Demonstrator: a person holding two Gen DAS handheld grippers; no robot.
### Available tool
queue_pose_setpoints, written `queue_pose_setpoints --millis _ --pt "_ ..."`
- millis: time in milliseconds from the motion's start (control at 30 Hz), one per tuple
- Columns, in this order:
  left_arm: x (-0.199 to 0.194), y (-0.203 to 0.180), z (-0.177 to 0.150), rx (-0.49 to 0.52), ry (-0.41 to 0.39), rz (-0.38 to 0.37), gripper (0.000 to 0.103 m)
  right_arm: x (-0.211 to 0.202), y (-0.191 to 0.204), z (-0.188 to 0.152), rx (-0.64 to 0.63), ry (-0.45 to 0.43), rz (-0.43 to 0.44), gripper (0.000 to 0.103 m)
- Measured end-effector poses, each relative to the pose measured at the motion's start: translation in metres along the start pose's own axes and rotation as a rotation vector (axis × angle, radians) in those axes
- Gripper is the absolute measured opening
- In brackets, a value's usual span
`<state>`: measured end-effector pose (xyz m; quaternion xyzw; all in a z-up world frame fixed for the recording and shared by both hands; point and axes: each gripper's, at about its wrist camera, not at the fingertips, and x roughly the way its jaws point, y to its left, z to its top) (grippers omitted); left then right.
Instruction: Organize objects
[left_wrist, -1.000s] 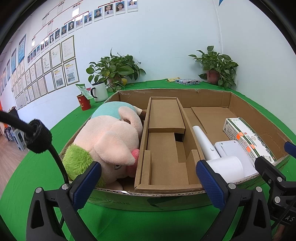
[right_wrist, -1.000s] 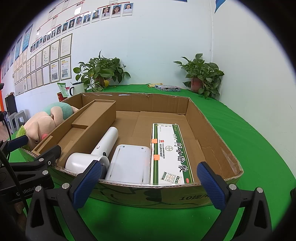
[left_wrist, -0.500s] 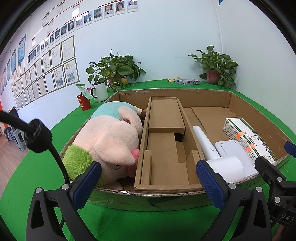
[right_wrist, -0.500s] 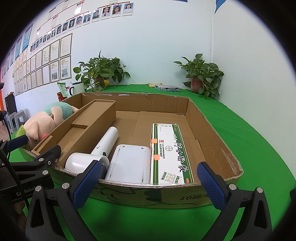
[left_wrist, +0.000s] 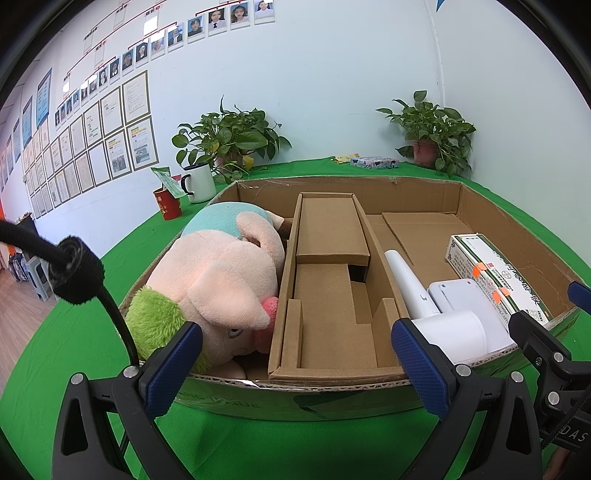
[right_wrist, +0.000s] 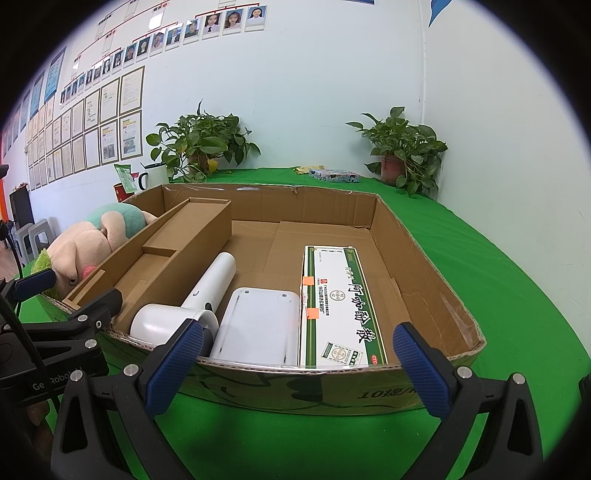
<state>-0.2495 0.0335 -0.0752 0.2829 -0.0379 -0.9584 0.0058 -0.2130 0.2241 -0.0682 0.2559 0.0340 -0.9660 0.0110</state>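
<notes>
Both tongs, left (left_wrist: 295, 363) and right (right_wrist: 297, 363), hang spread wide and empty (blue pads apart) before the near box (right_wrist: 280, 384) wall. Inside: pig (left_wrist: 218, 280) left, insert (left_wrist: 328, 295) middle, dryer (right_wrist: 192, 299), pad (right_wrist: 258, 325), carton (right_wrist: 340, 306) right.

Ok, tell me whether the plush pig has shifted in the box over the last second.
No. In the left wrist view the plush pig lies pressed against the cardboard insert in the same spot, and the box rim frames it as before.
</notes>
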Motion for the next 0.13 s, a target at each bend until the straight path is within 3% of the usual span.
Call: queue_pose_setpoints --millis 133 --pt "0.0001 -0.0005 -0.0003 0.000 0.000 0.000 0.103 -0.0001 0.0001 0.0001 -0.001 0.000 -0.001 0.102"
